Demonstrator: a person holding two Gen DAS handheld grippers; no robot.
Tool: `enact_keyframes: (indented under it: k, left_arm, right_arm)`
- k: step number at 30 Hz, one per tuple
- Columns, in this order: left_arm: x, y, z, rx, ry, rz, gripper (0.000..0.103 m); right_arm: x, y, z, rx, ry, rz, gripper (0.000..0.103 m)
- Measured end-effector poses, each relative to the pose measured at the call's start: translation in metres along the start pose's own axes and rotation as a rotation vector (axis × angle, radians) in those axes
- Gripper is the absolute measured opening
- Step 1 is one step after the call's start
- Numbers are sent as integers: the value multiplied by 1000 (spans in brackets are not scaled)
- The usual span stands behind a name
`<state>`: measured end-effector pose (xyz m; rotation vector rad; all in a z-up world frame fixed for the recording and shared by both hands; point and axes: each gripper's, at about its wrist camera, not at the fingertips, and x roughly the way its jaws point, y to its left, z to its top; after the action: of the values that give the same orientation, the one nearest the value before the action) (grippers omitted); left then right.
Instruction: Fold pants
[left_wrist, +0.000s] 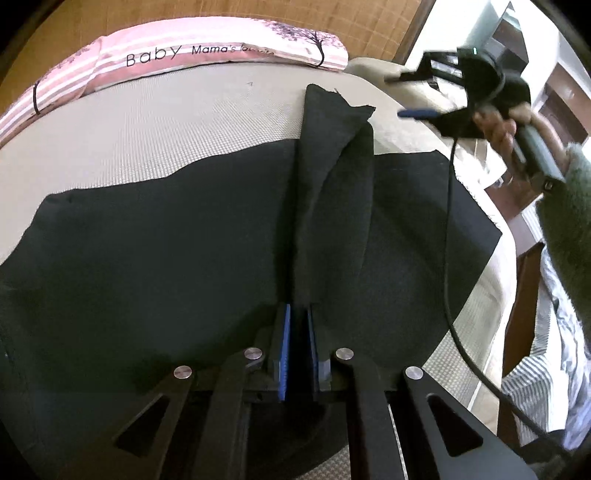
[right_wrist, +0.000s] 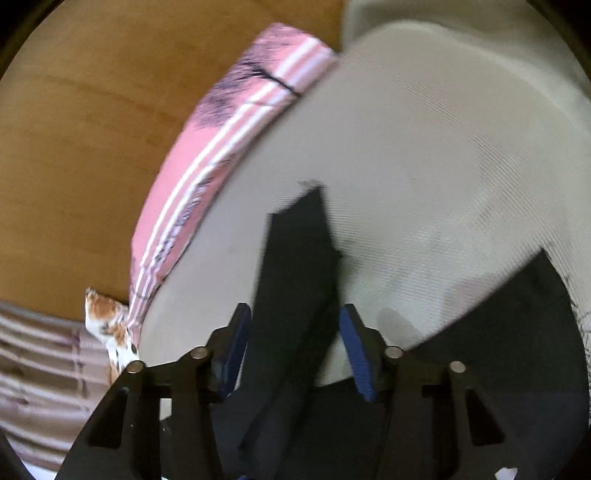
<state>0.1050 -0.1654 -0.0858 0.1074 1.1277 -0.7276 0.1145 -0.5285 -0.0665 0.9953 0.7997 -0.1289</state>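
As I read both wrist views, the state was:
Pants (left_wrist: 184, 240): black, spread across the beige bed (left_wrist: 166, 122), one strip raised.
Left hand-held gripper (left_wrist: 297, 325): I saw it clenched on that raised strip.
Right hand-held gripper (right_wrist: 295, 325): released, fingers apart above the bed, dark strip between them.
Pillow (left_wrist: 207, 48): pink, at the bed's far edge.

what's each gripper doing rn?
Left gripper: shut on a raised fold of the black pants.
Right gripper: open, holding nothing; a strip of pants lies between its fingers.
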Motion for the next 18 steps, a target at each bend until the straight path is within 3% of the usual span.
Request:
enact_keyframes:
  k: [10,14,18]
  left_arm:
    - [-7,-6,-2,20,7,-6,9]
    - [-7,-12,-5,37,16,-11,9]
    - [-4,-17,-5,47,30,-12,12]
  right_arm:
    - [37,-10,19,35,5,-17,33]
    - [44,-3,25,20,-3,-24,10]
    - [37,10,24,-23,-19,-23,6]
